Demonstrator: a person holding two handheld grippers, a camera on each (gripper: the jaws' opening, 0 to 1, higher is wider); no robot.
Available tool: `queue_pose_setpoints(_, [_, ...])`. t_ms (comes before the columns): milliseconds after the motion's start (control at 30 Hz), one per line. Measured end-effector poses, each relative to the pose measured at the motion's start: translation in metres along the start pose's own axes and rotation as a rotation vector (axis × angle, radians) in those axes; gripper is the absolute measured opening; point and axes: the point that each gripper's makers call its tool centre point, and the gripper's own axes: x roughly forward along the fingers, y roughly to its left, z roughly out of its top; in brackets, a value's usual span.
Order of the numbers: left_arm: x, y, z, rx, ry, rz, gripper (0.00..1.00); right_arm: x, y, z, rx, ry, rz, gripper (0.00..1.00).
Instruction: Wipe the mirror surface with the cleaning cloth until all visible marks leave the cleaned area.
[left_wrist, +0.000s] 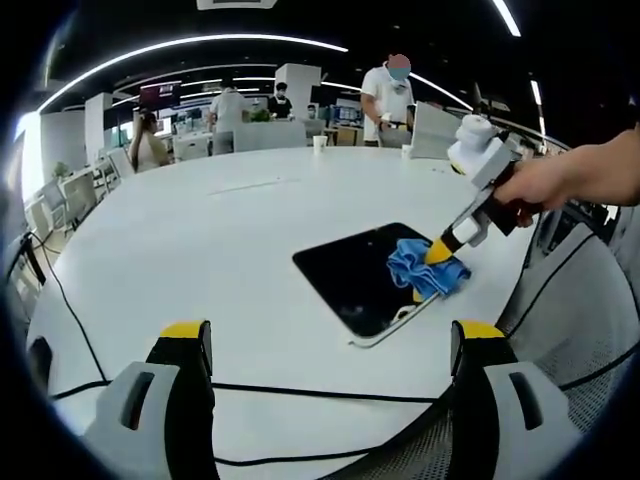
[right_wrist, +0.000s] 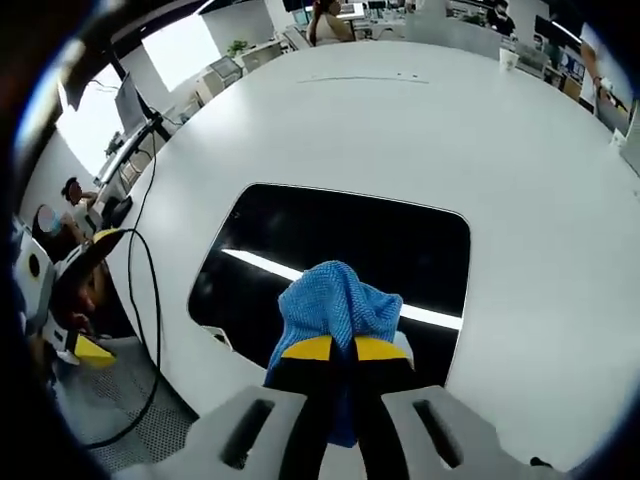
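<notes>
cloth (right_wrist: 337, 303) on mirror (right_wrist: 350, 245), mirror on table (right_wrist: 400, 130)

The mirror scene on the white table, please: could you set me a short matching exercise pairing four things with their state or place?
Things:
1. mirror
2. cloth
3. left tool
4. cable

States or places:
A. open, above the table edge, holding nothing
B. blue, bunched, clamped in the right tool
C. dark, lying flat, reflecting a ceiling light
D. black, thin, running along the near table edge

Pairs: 1-C, 2-B, 3-A, 4-D
</notes>
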Motion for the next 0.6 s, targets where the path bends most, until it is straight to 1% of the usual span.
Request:
queue_pose_setpoints(100, [0.000,0.000,0.000,0.000,0.002,-0.001,0.99,-0.002,0.003,-0.004,-0.014,-0.013,-0.005,0.00])
queue_pose_setpoints(600, [0.001,0.000,-0.001,-0.002,0.004,-0.002,0.99,-0.009,0.011,-0.019,0.022,-0.039,0.011,0.00])
